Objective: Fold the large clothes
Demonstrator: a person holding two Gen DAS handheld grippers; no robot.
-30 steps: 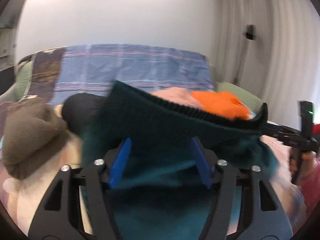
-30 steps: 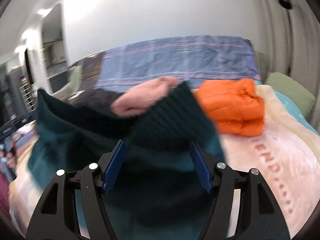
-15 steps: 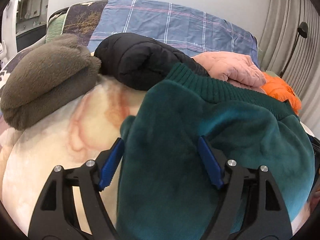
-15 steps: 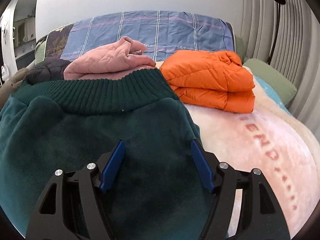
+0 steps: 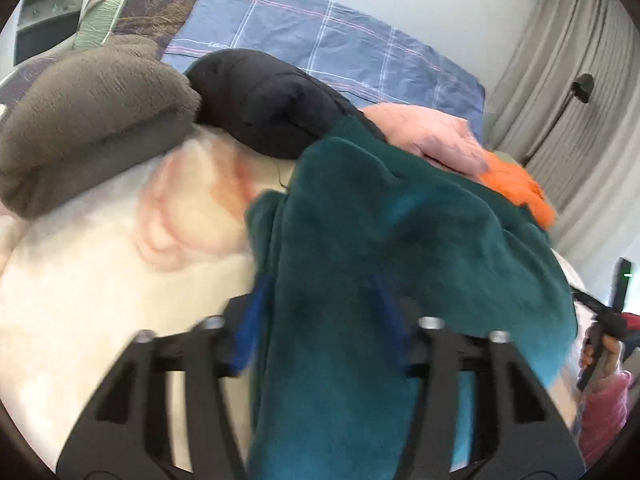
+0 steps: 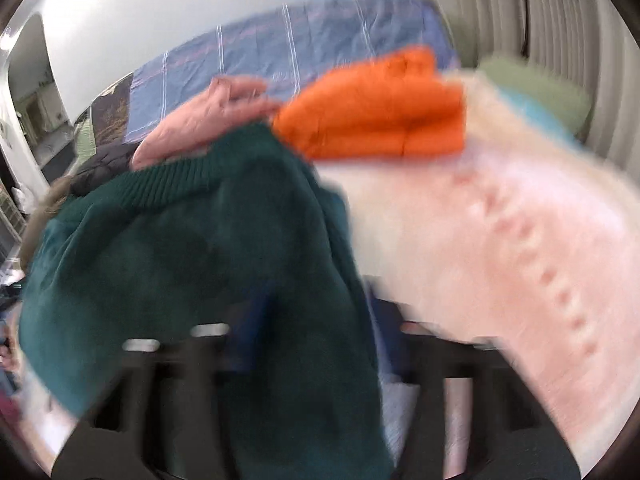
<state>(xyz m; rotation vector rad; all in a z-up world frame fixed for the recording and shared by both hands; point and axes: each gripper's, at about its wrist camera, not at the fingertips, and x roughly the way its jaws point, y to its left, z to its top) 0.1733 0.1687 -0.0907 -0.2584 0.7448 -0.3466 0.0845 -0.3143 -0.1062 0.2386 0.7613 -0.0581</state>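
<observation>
Green fleece sweater fills the centre and lower half of both views, bunched on the pale blanket of the bed, its ribbed hem showing at middle left of the right wrist view. Behind it, along the top of the frame, sit the other garments: a brown fleece bundle at upper left, a black puffer jacket beside it, a pink quilted piece touching the green cloth, and a folded orange jacket at upper centre of the right view. A blue checked cover runs across the back.

Down at the bottom now: the left gripper has green fleece draped across both blue fingers, and motion blur hides whether it pinches the cloth, so I cannot tell. Same story for the right gripper, smeared badly, fabric over its left finger; its grip is unreadable too.

My read: this is mid-fold, the sweater being gathered or doubled over. The next move calls for laying the cloth flat on the blanket, squaring the edges, and keeping clear of the pink piece just behind.
</observation>
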